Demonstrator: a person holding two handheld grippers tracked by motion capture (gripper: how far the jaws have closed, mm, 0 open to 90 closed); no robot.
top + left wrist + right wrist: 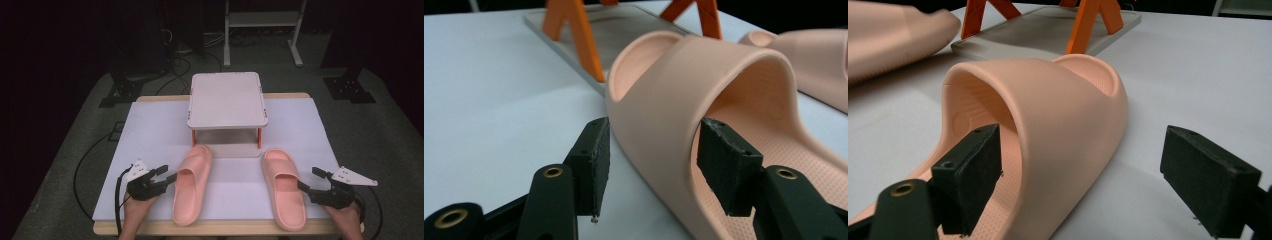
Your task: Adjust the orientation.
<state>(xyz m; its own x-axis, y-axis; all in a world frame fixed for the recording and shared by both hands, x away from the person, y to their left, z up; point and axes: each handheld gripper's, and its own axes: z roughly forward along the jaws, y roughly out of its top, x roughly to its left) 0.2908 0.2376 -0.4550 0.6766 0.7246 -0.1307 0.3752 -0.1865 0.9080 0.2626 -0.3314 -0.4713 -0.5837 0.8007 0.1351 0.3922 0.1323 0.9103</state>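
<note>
Two pink slippers lie side by side on the white table (150,130), toes toward a small rack (227,97). My left gripper (168,173) is at the outer edge of the left slipper (192,182). In the left gripper view my left gripper (651,155) is open and straddles the strap's side wall of that slipper (724,65), one pad outside and one inside the strap, with a thin gap showing. My right gripper (307,178) is beside the right slipper (282,187). In its own view my right gripper (1083,170) is wide open, one jaw inside the strap of this slipper (1063,95), the other well off its outer side.
The rack has a pale top, orange legs (584,40) and a grey base plate (1043,35) just behind the slippers' toes. The other slipper (814,55) lies to the side. The table's near edge runs just behind both hands. Cables and stands cover the dark floor beyond.
</note>
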